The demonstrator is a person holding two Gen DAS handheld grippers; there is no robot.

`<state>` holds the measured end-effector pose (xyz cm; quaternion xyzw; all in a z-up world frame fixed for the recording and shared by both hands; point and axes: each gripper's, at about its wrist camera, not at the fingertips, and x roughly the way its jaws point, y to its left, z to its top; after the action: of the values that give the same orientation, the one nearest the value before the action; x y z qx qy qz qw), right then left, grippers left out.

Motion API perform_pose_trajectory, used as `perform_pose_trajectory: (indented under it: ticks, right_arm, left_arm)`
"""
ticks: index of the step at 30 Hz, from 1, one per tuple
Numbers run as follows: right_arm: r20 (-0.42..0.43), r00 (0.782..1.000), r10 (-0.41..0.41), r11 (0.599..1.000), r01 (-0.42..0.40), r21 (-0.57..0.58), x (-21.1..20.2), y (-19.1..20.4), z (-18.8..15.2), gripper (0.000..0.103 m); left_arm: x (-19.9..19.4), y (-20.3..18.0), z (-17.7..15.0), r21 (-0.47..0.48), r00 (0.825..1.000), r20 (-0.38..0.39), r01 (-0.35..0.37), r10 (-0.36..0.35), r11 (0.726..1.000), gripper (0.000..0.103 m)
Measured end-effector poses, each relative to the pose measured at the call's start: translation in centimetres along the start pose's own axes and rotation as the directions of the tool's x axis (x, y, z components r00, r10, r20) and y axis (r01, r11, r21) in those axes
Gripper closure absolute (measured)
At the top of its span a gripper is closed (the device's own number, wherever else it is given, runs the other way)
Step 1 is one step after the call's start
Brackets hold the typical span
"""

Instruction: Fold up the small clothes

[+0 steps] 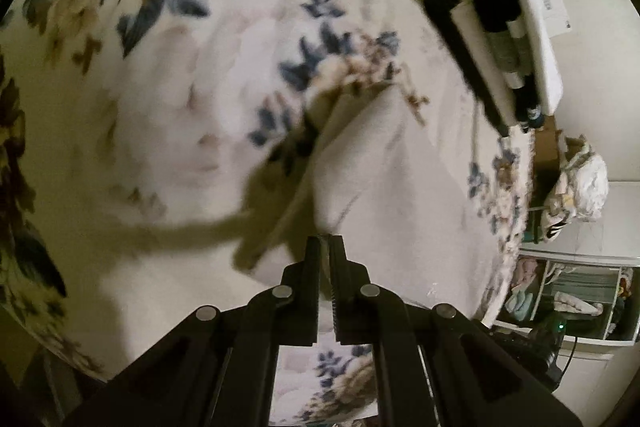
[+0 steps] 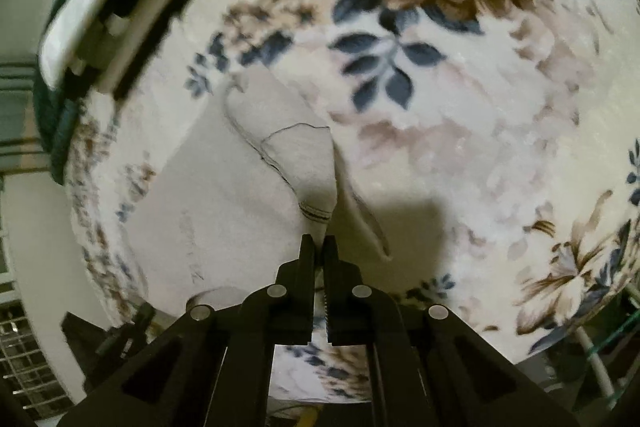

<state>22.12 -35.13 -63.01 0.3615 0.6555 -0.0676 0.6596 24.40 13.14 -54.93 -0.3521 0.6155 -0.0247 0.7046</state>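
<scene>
A small white garment (image 1: 380, 179) lies on a floral blanket (image 1: 168, 75). My left gripper (image 1: 325, 241) is shut on one corner of it and holds that corner lifted, so the cloth hangs and casts a shadow. In the right wrist view the same white garment (image 2: 248, 187) shows a dark seam line and a striped hem. My right gripper (image 2: 319, 241) is shut on that hem corner. The other gripper shows in each view, at the upper right (image 1: 500, 39) and at the upper left (image 2: 116, 11).
The floral blanket (image 2: 460, 87) covers the whole work surface. Past its right edge stand a white shelf unit with folded clothes (image 1: 568, 299) and a bundle of cloth (image 1: 580, 183). A wire rack (image 2: 24, 351) is at the lower left of the right wrist view.
</scene>
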Motion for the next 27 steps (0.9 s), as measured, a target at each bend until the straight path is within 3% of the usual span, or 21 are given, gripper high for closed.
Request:
perform_pose_trajectory:
  ticks: [5, 6, 7, 9, 10, 13, 17, 23, 27]
  right_arm:
    - [-0.048, 0.999, 0.015, 1.000, -0.014, 0.021, 1.1, -0.5, 0.7, 0.096]
    - [-0.052, 0.998, 0.020, 1.000, -0.019, 0.018, 1.1, -0.5, 0.9, 0.086]
    - [-0.054, 0.998, 0.029, 0.999, -0.029, 0.016, 1.0, -0.6, 1.1, 0.068]
    - [-0.037, 0.997, 0.066, 0.997, -0.065, 0.028, 0.5, -1.1, 1.5, 0.044]
    - [-0.030, 0.996, 0.086, 0.996, -0.085, 0.036, 0.3, -1.4, 1.8, 0.042]
    - [-0.037, 0.989, 0.142, 0.989, -0.140, 0.042, 0.7, -2.0, 2.8, 0.034]
    - [-0.077, 0.975, 0.207, 0.978, -0.206, 0.032, 2.7, -2.4, 4.2, 0.032]
    - [-0.154, 0.948, 0.280, 0.960, -0.279, 0.029, 6.4, -2.8, 5.4, 0.032]
    - [-0.171, 0.936, 0.307, 0.952, -0.304, 0.042, 7.3, -2.8, 5.3, 0.032]
  left_arm:
    - [0.1, 0.6, -0.4, -0.013, 0.999, -0.035, 0.005, -0.005, 1.000, 0.098]
    - [0.0, 0.6, -0.4, -0.009, 0.999, -0.039, 0.004, -0.004, 1.000, 0.098]
    - [0.0, 0.7, -0.4, -0.002, 0.999, -0.044, 0.010, -0.010, 1.000, 0.096]
    - [0.1, 1.0, -0.1, 0.002, 0.998, -0.054, 0.015, -0.015, 1.000, 0.077]
    - [0.1, 1.6, 0.2, -0.017, 0.998, -0.055, 0.030, -0.031, 0.999, 0.063]
    - [0.0, 3.0, 1.1, -0.092, 0.988, -0.037, 0.147, -0.151, 0.985, 0.049]
    - [1.4, 3.6, 1.9, -0.120, 0.975, -0.049, 0.210, -0.217, 0.970, 0.047]
    - [5.5, 2.4, 2.5, -0.050, 0.973, -0.132, 0.182, -0.187, 0.982, 0.047]
    - [6.1, 1.6, 2.7, -0.031, 0.977, -0.128, 0.167, -0.170, 0.985, 0.047]
